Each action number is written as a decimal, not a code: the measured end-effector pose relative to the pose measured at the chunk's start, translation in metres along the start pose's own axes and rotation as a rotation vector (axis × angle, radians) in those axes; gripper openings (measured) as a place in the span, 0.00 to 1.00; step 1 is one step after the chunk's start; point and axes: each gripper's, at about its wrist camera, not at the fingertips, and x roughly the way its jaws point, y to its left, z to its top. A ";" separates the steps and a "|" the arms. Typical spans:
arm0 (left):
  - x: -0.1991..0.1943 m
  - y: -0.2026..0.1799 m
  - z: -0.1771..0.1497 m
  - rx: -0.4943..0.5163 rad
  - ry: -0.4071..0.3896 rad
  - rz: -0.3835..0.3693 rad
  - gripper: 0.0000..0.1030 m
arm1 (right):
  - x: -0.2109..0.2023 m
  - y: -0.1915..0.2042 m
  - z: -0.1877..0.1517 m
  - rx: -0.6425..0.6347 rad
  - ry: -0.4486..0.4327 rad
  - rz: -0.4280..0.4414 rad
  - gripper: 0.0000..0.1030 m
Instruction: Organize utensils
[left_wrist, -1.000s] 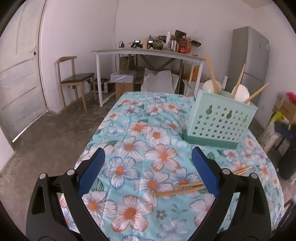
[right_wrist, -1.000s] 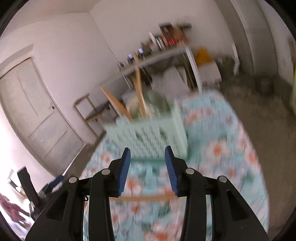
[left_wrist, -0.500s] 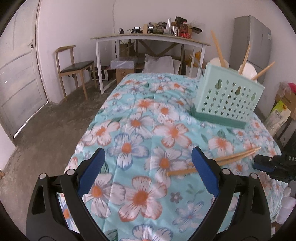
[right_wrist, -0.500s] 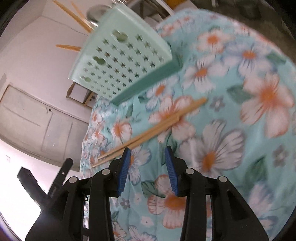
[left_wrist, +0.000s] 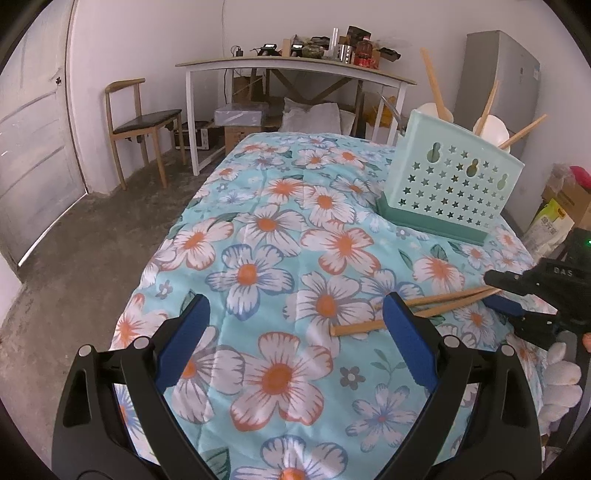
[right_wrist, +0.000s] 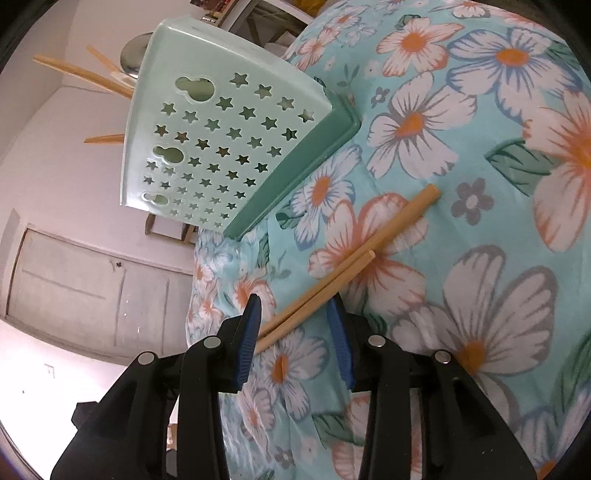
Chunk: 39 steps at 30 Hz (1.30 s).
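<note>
A pair of wooden chopsticks (left_wrist: 436, 310) (right_wrist: 351, 258) lies on the floral tablecloth (left_wrist: 280, 229). My right gripper (right_wrist: 293, 306) straddles their near end. Its jaws are closing with the chopsticks between them, and a gap still shows beside each pad. In the left wrist view the right gripper (left_wrist: 506, 295) comes in from the right edge. My left gripper (left_wrist: 295, 332) hangs open over the cloth with nothing between its fingers; the chopsticks' other end runs behind its right finger. A mint star-holed basket (left_wrist: 450, 184) (right_wrist: 221, 140) stands behind, with wooden sticks and white spoons in it.
The table drops off at the left and near edges to a concrete floor. Beyond stand a wooden chair (left_wrist: 140, 125), a white work table (left_wrist: 295, 70) laden with clutter, a grey fridge (left_wrist: 498, 74) and boxes (left_wrist: 565, 199) at the right. A door (left_wrist: 33, 147) is on the left.
My right gripper has dropped and rolled from facing the basket down onto the chopsticks, which now lie between its fingers. The left gripper has sunk a little toward the cloth.
</note>
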 end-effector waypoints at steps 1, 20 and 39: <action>0.000 0.000 -0.001 -0.001 0.001 -0.002 0.88 | 0.001 0.000 0.000 0.007 -0.005 -0.005 0.29; -0.003 0.013 -0.001 -0.031 0.004 0.008 0.88 | -0.016 -0.027 -0.015 0.070 0.037 0.076 0.15; -0.010 -0.012 0.004 0.015 -0.012 -0.003 0.88 | -0.102 -0.086 -0.015 0.115 -0.011 0.067 0.14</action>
